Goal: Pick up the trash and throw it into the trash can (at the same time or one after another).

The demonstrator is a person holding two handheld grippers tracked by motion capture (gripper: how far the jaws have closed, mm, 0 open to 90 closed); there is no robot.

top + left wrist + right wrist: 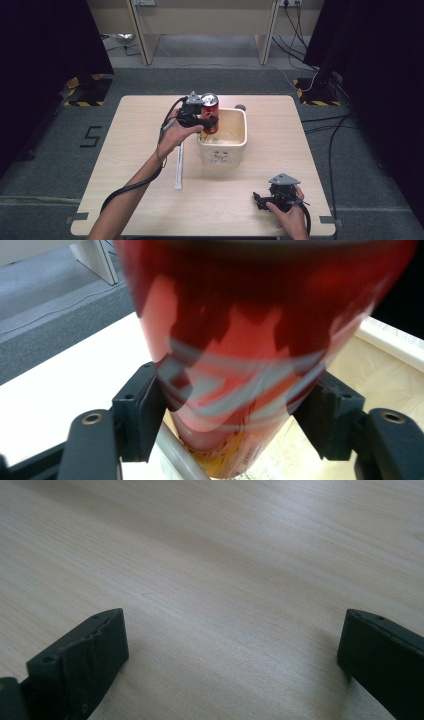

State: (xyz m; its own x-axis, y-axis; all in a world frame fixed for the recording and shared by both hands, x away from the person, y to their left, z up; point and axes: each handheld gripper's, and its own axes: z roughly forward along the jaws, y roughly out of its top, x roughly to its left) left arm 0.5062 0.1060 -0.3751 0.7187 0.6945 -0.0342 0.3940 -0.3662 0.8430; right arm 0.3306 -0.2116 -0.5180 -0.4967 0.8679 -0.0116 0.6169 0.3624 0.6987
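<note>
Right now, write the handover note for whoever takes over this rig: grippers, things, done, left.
Left gripper: shut on the red can, held upright above the near-left rim of the cream tub.
Right gripper: open, holding nothing, low over the table at its near right.
Other things: a long white stick lies on the table left of the tub.
Done: can picked up and brought to the tub.
Left: probably lower the can into the tub and release.

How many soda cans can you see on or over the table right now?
1. The red can is clamped in the left gripper, held over the near-left rim of the cream tub. More could lie hidden inside the tub.
</note>
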